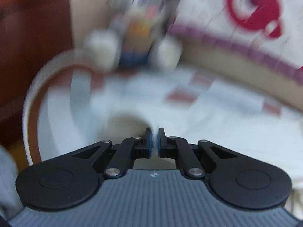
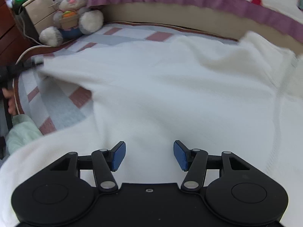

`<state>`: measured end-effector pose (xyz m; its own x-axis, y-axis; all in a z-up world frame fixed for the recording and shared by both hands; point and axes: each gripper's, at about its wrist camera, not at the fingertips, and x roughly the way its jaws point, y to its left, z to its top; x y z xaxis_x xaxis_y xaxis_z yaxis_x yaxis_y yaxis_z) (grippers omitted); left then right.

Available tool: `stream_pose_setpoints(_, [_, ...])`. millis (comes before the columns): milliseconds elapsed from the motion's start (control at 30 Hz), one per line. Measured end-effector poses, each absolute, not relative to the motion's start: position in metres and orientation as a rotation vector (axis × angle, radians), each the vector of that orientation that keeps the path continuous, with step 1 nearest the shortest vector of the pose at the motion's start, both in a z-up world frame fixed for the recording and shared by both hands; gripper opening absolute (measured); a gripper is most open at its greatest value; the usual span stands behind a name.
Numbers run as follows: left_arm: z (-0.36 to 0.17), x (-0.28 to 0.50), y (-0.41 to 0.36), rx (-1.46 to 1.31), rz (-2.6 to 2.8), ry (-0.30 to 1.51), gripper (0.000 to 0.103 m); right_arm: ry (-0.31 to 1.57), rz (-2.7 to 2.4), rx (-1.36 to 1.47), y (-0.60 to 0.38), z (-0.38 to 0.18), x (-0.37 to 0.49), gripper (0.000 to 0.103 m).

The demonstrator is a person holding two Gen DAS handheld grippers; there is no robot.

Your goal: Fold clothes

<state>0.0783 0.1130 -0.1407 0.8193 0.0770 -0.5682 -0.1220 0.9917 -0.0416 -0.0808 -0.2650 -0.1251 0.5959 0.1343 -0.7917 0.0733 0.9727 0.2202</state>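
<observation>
The left gripper [image 1: 155,141] had its fingers clamped on a pinch of the white garment [image 2: 170,87], which lay spread across the checked bed [image 2: 56,102]. The right gripper [image 2: 149,156] hovered over the near part of the cloth, its fingers apart and holding nothing. A grey plush rabbit [image 2: 73,9] sat at the bed's far left corner.

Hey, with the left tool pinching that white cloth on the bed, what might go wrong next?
1. The left tool grips only a thin pinch of the white cloth, so a hard pull may slip it free.
2. The right tool is open above the cloth and holds nothing, so the cloth may drag and bunch.
3. The plush rabbit sits near the far corner and could get knocked.
</observation>
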Motion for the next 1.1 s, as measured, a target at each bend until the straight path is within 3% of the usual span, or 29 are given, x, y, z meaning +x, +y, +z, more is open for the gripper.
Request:
stream_pose_setpoints(167, [-0.148, 0.075, 0.111, -0.061, 0.147, 0.623, 0.006, 0.935, -0.119, 0.151, -0.293, -0.113, -0.109, 0.061])
stream_pose_setpoints(300, [-0.135, 0.073, 0.096, 0.013, 0.148, 0.683, 0.01, 0.802, -0.204, 0.089, -0.328, -0.094, -0.137, 0.062])
stream_pose_setpoints(400, [-0.117, 0.051, 0.071, 0.129, 0.075, 0.618, 0.013, 0.741, -0.31, 0.017, -0.358, -0.092, -0.149, 0.078])
stream_pose_setpoints(467, [-0.105, 0.037, 0.055, 0.179, 0.011, 0.581, 0.017, 0.747, -0.404, -0.016, -0.378, -0.098, -0.153, 0.082])
stream_pose_setpoints(533, [-0.092, 0.025, 0.041, 0.176, -0.065, 0.572, 0.019, 0.75, -0.451, 0.052, -0.4, -0.099, -0.159, 0.082])
stream_pose_setpoints(600, [-0.077, 0.019, 0.024, 0.17, -0.13, 0.581, 0.031, 0.729, -0.446, 0.173, -0.422, -0.094, -0.167, 0.082])
stream_pose_setpoints(800, [-0.021, 0.018, -0.056, 0.351, -0.447, 0.643, 0.032, 0.714, -0.399, 0.37, -0.462, -0.064, -0.195, 0.082])
stream_pose_setpoints(1033, [0.027, -0.034, -0.222, 0.819, -0.793, 0.677, 0.037, 0.609, -0.593, 0.877, -0.557, -0.062, -0.352, 0.082])
stream_pose_setpoints(1100, [0.029, -0.057, -0.27, 0.872, -0.901, 0.683, 0.044, 0.629, -0.723, 0.905, -0.581, -0.062, -0.395, 0.082])
